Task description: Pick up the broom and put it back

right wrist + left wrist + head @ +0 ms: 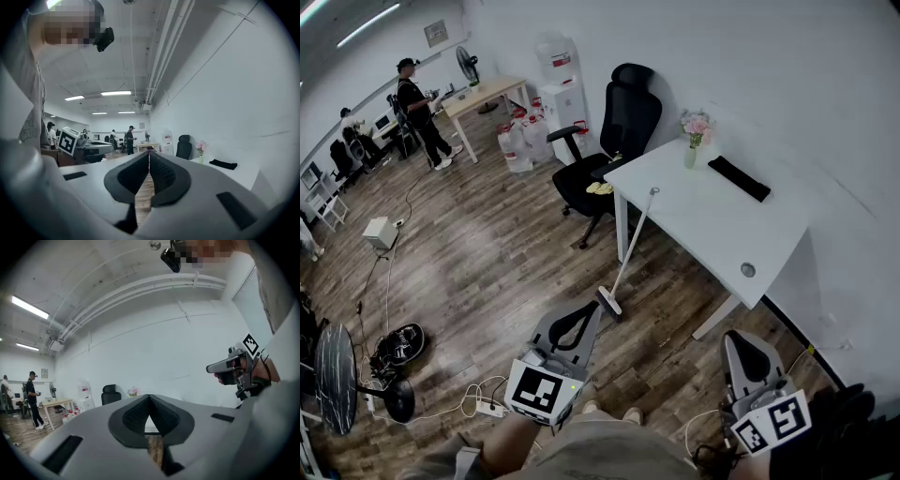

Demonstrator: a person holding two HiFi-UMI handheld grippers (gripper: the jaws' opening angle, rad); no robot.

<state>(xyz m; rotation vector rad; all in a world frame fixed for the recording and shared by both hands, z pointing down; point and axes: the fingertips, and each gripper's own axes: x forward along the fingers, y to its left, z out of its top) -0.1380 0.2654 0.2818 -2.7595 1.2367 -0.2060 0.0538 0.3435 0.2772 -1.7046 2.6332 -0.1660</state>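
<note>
The broom leans against the front edge of the white table; its head rests on the wood floor and its handle tip touches the tabletop edge. My left gripper is held level just short of the broom head, jaws shut with nothing between them. Its tips meet in the left gripper view. My right gripper is lower right, near the table leg, and is also shut and empty; its tips meet in its own view. The broom shows in neither gripper view.
A black office chair stands left of the table. On the table are a flower vase and a black pad. A floor fan, cables and a power strip lie at lower left. People stand far off.
</note>
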